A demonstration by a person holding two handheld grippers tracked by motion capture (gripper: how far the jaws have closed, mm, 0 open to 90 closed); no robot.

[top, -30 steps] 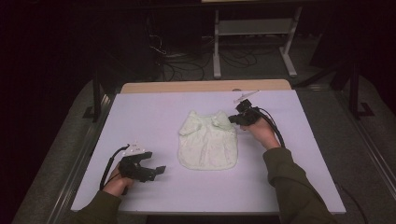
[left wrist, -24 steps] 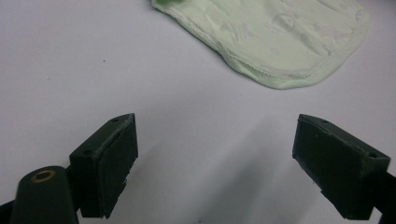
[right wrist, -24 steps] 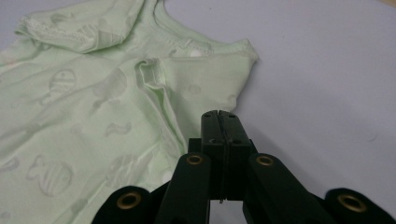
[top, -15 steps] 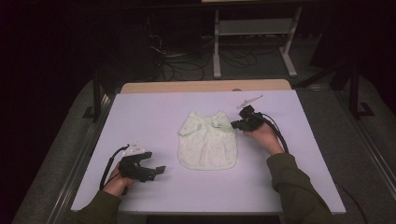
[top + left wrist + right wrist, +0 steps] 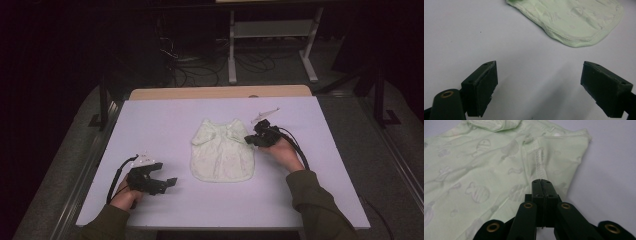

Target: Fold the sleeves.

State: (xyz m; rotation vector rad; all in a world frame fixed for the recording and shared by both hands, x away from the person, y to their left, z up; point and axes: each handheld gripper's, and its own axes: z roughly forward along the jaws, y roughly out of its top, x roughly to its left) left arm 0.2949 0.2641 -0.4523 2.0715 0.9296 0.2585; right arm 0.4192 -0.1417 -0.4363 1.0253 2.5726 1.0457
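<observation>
A pale green baby garment (image 5: 221,152) printed with faint fish lies flat in the middle of the white table (image 5: 165,120). My right gripper (image 5: 251,139) is at its right sleeve (image 5: 564,152), jaws pressed together on the sleeve's lower edge, with creases running toward the tips (image 5: 540,181). My left gripper (image 5: 169,182) rests near the front left of the table, apart from the garment, jaws wide open over bare table (image 5: 539,82). In the left gripper view the garment's rounded hem (image 5: 579,42) lies ahead of the jaws.
The table's wooden far edge (image 5: 220,92) borders a dark floor with cables (image 5: 195,70) and a metal stand (image 5: 272,37). Cables trail from both grippers across the tabletop.
My right gripper has shifted a little toward the person along the garment's right side, and the sleeve has come with it. The left gripper has stayed put.
</observation>
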